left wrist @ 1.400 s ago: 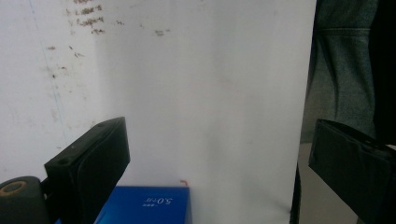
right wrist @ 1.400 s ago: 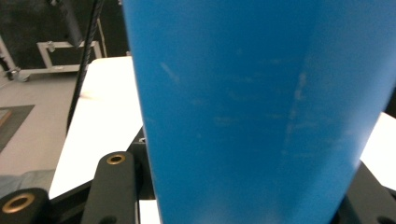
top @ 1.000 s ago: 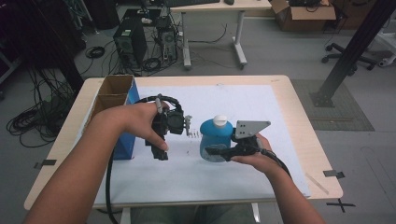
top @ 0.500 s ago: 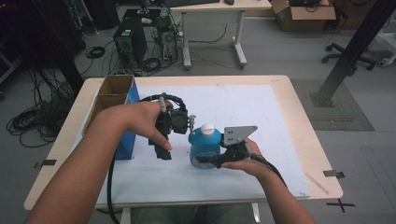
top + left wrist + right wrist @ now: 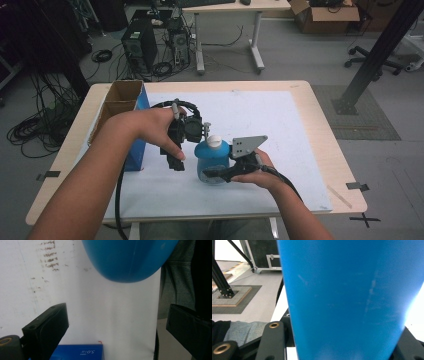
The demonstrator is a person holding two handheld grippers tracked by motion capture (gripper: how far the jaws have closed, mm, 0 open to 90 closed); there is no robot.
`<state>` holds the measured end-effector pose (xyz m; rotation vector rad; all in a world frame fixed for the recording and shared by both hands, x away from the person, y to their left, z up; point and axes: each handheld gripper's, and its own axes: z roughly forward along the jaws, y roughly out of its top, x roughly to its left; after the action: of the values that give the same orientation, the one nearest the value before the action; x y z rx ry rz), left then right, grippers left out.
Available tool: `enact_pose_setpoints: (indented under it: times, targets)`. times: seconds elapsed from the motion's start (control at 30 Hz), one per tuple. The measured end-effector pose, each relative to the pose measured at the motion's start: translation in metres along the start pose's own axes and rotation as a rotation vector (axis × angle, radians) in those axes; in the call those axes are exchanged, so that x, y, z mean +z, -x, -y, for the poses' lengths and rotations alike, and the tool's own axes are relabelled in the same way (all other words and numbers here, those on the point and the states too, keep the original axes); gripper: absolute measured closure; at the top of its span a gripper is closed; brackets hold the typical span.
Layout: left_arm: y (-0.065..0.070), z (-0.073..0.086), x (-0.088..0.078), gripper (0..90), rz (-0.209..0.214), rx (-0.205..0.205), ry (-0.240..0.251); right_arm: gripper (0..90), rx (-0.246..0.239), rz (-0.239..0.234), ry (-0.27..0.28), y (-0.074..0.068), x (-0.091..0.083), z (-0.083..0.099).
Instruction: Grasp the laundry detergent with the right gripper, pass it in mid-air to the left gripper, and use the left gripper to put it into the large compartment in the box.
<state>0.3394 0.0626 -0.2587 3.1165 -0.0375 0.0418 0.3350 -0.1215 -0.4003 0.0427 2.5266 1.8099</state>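
Note:
A blue bottle (image 5: 212,157) with a white cap (image 5: 214,141) stands tilted near the middle of the white sheet, and my right gripper (image 5: 216,173) is shut on its lower body from the right. In the right gripper view the bottle (image 5: 347,302) sits tight between the jaws of that gripper (image 5: 339,347). My left gripper (image 5: 175,159) hangs just left of the bottle, pointing down at the sheet. In the left gripper view its jaws (image 5: 117,332) stand wide open with nothing between them, and the bottle's rounded blue side (image 5: 130,260) shows beyond them.
An open cardboard box with a blue side (image 5: 136,150) stands at the sheet's left edge, close to the left forearm; its blue face (image 5: 77,353) shows low in the left gripper view. The white sheet (image 5: 270,115) covers most of the wooden table (image 5: 332,150).
My right gripper has carried the blue bottle leftward, up beside the left gripper. The left hand has stayed in place.

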Motion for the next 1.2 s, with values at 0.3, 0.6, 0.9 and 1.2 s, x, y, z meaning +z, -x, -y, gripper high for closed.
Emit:
enact_pose_setpoints:
  times: [0.3,0.6,0.9,1.2]
  targets:
    - [-0.001,-0.003,-0.002,4.5,0.003,-0.001,0.004,45.3,-0.003,-0.011,-0.007,0.003,0.009,-0.001]
    - [0.000,-0.005,-0.002,4.3,-0.003,-0.007,0.006,45.3,-0.005,-0.024,-0.008,0.004,0.022,-0.002]
    - [0.000,-0.007,-0.003,4.3,-0.007,-0.002,0.014,45.4,-0.012,-0.028,-0.002,0.003,0.035,-0.004]
    - [0.000,-0.008,-0.002,4.4,-0.006,-0.002,0.014,45.4,-0.009,-0.034,0.006,0.004,0.044,-0.004]
